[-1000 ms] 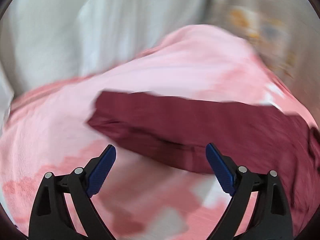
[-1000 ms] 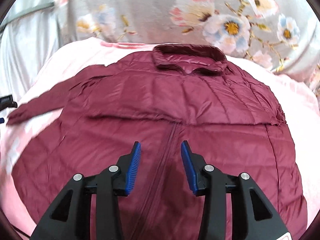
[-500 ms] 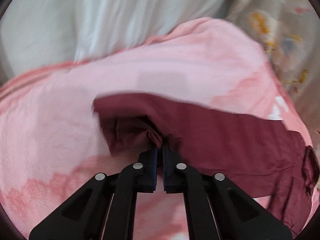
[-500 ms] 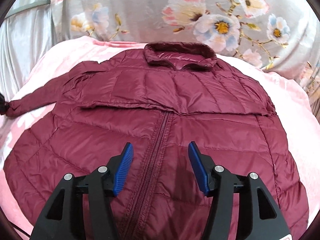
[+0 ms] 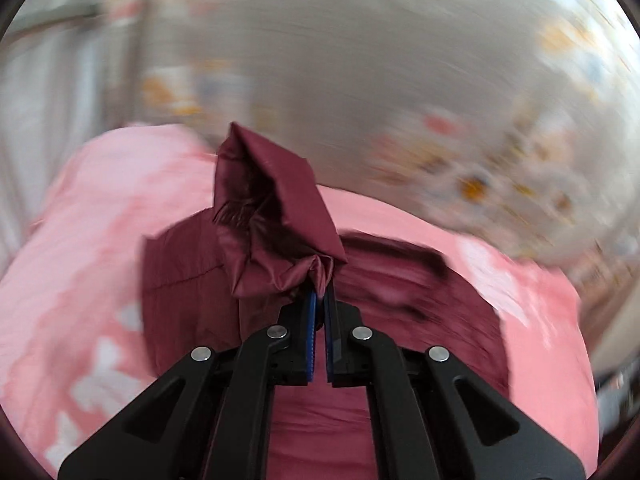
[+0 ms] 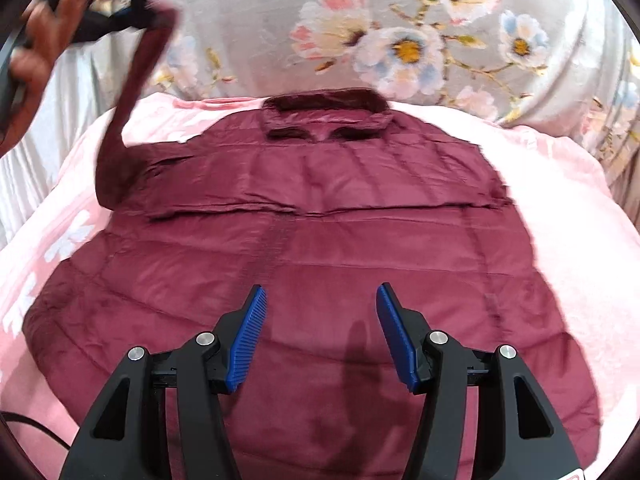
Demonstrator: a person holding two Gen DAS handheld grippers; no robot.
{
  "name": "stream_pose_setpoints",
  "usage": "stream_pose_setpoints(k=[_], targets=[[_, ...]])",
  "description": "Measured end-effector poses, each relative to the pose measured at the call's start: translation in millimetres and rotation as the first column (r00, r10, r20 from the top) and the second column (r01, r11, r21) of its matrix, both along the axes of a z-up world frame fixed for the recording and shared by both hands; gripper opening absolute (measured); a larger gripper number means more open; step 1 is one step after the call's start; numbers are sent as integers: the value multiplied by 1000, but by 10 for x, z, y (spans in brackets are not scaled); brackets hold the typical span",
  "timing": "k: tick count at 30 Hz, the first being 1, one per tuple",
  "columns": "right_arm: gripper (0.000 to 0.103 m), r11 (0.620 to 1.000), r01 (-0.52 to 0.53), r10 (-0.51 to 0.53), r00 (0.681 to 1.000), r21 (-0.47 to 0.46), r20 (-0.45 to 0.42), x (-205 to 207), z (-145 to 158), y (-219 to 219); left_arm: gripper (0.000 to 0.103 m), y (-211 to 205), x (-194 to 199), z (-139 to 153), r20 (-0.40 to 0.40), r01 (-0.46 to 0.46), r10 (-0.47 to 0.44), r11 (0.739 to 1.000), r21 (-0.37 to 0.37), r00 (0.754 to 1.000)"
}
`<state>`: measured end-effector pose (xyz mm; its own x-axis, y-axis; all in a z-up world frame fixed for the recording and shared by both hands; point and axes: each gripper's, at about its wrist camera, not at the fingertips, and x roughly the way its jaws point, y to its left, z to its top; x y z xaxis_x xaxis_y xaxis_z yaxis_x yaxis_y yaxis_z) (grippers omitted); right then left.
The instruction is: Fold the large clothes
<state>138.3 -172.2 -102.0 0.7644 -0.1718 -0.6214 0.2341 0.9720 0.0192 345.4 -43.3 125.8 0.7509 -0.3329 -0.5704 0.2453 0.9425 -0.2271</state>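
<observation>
A maroon quilted jacket [image 6: 320, 248] lies front-up and zipped on a pink blanket [image 6: 560, 184], collar [image 6: 326, 114] far from the cameras, a floral sheet [image 6: 400, 20] draped behind it.

At far left, the left gripper [image 5: 320, 300] has its jaws pressed together on the bunched cuff of the left sleeve [image 5: 276, 216], which rises ahead of and above the jaw tips in a crumpled peak. From the right wrist view that sleeve [image 6: 132, 92] hangs as a taut strip from the raised hand [image 6: 36, 52] down to the shoulder, clear of the blanket. The background there is smeared, so finer detail cannot be told.

The right gripper [image 6: 320, 320] hovers over the jacket's lower front with jaws roughly half open and nothing between them; the zip [image 6: 276, 248] runs away just ahead of the left jaw, and the hem lies below both.

The jacket looks light, puffy and soft, with a slick shell that will likely slide on itself and spring back from a crease. It probably needs pinching at firmer seams: cuff, hem, shoulder seam or collar, not the smooth padded panels. A thin pinch like the one on the cuff may slip if the sleeve is swung fast.
</observation>
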Motion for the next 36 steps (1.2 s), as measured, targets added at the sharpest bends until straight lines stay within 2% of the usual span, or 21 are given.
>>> stream_pose_setpoints(k=[1,2,4,5,6,9,12,16,18,22,28,30,31,32,34,36], targets=[[56,1000,19,-19,1000,-6,-4,-34,3,-97,5,-257,-64,-44,-2,44,-44,999,15,999],[56,999,31,-31,999,-8,-7,-58,2,-169,12,-430,-96,-102,-13,79,-79,997,20,997],[56,998,66,-66,998,-11,-8,-101,1,-348,36,-744,-204,-284,-48,146,-145,989,23,988],[57,997,80,-80,997,-10,-9,-113,5,-435,57,-826,-238,-360,-57,158,-156,987,26,986],[58,996,89,-89,996,-10,-8,-118,13,-501,66,-857,-266,-403,-56,160,-158,987,26,986],[63,994,104,-104,995,19,5,-82,84,-715,67,-741,-316,-515,-46,141,-140,990,24,989],[64,994,93,-94,995,55,22,69,168,-819,74,-471,-256,-504,-49,102,-103,994,-26,993],[64,987,60,-64,998,147,22,482,242,-931,74,84,-18,-551,-53,-36,37,999,5,998],[64,983,56,-60,998,176,16,667,250,-962,74,369,131,-671,-93,-103,104,995,16,990],[64,962,48,-46,999,269,-16,1106,181,-1016,74,969,338,-1001,-209,-208,197,978,-31,958],[63,932,57,-27,996,359,-89,1580,-51,-970,74,1325,416,-1369,-324,-250,202,962,-113,924],[41,930,49,-16,996,365,-92,1655,-87,-935,74,1354,427,-1422,-341,-254,196,958,-135,919],[12,933,33,-1,996,357,-90,1700,-63,-912,74,1356,435,-1435,-346,-256,195,956,-143,918],[3,936,26,2,997,352,-79,1719,2,-918,74,1356,441,-1433,-347,-258,194,955,-148,918],[3,943,27,-21,1000,333,-21,1673,204,-981,74,1360,442,-1404,-343,-255,190,955,-154,920],[3,960,48,-63,997,275,46,1576,468,-1086,74,1352,458,-1382,-339,-251,186,955,-159,922]])
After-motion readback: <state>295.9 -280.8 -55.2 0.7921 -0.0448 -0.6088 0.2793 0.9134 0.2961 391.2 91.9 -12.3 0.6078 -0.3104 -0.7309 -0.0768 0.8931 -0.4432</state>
